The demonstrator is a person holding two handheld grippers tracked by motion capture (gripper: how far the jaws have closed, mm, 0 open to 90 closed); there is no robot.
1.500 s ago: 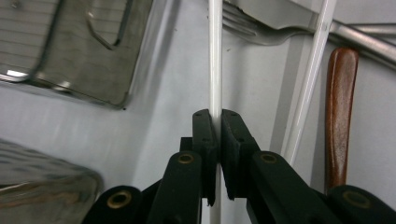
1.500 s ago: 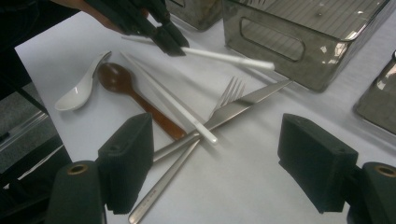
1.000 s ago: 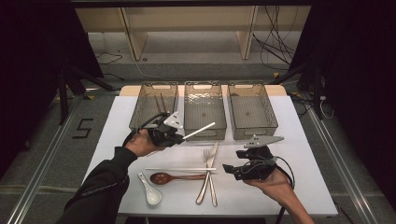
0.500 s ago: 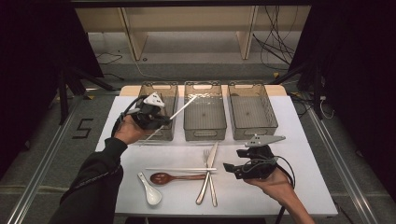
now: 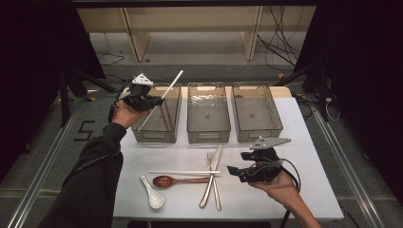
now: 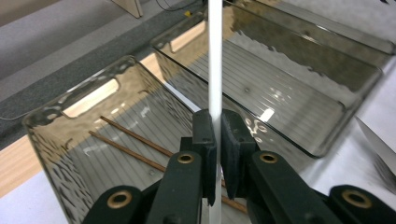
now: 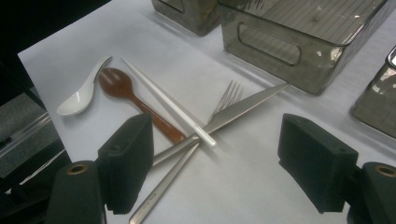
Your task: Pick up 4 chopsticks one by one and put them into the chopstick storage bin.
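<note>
Currently, sorting cutlery into bins, part done.

Left gripper (image 5: 151, 100): jaws closed tight on a white chopstick (image 5: 166, 93); in the left gripper view the stick (image 6: 215, 56) runs straight up between the pads (image 6: 206, 135).

Stick position: held in the air, tilted, upper end up and to the right, lower part over the left bin (image 5: 145, 130). Not touching the bin as far as I can tell.

Left bin contents: two brown chopsticks (image 6: 133, 141) lie on its ribbed floor, side by side.

Middle bin (image 5: 208, 128): nothing visible inside.

Right bin (image 5: 276, 124): nothing visible inside.

Right gripper (image 5: 243, 173): jaws wide apart, holding nothing, low over the table (image 5: 309, 156) just right of the cutlery pile.

Left on the table: second white chopstick (image 5: 183, 172) lying crosswise; brown wooden spoon (image 5: 178, 180) just below it; white ceramic spoon (image 5: 152, 194) at the left; fork (image 5: 213, 178) and knife (image 5: 211, 176) crossed under the chopstick's end.

Progress, my reading: brown pair sorted, one white stick about to go in with them; five pieces not yet sorted.

Next, likely: lower the stick into the left bin and release.

Right gripper's nearest piece: the crossed knife (image 7: 243, 106) and chopstick tip (image 7: 205, 135), seen between its open jaws.
</note>
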